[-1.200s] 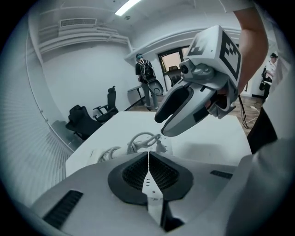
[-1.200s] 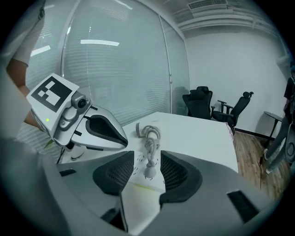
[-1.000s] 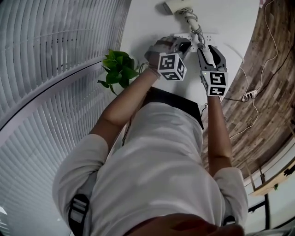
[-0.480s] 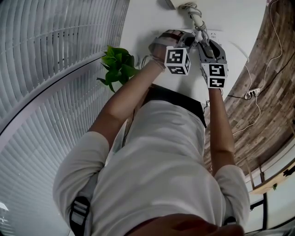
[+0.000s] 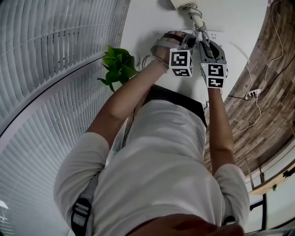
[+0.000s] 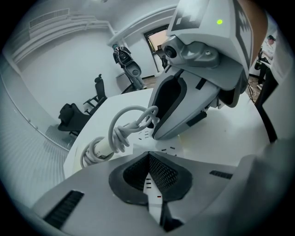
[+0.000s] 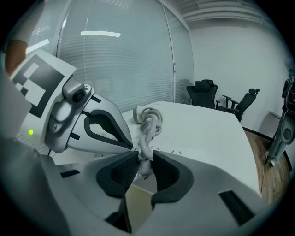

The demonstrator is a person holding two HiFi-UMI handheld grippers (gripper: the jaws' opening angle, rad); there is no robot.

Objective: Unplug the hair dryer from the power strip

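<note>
A white power strip (image 5: pixel 214 36) lies on the white table (image 5: pixel 152 27), with the hair dryer (image 5: pixel 177 3) beyond it and its knotted grey cord (image 5: pixel 196 20) running down to a plug in the strip. My right gripper (image 5: pixel 201 39) stands over that plug. In the right gripper view its jaws (image 7: pixel 145 161) are closing, and both pads touch the grey plug (image 7: pixel 145 168). My left gripper (image 5: pixel 188 42) sits just left of it with its tips together on the strip. In the left gripper view, the strip (image 6: pixel 152 144) shows past the left gripper's (image 6: pixel 148 157) shut pads.
A potted green plant (image 5: pixel 117 64) stands at the table's left edge by the blinds (image 5: pixel 46 69). A second power strip (image 5: pixel 251 94) with cables lies on the wooden floor at the right. Office chairs (image 7: pixel 207 94) stand beyond the table's far end.
Both grippers have drawn together at the cord's base on the strip. The right jaws, wide open before, have narrowed onto the plug, and the left gripper has shifted right.
</note>
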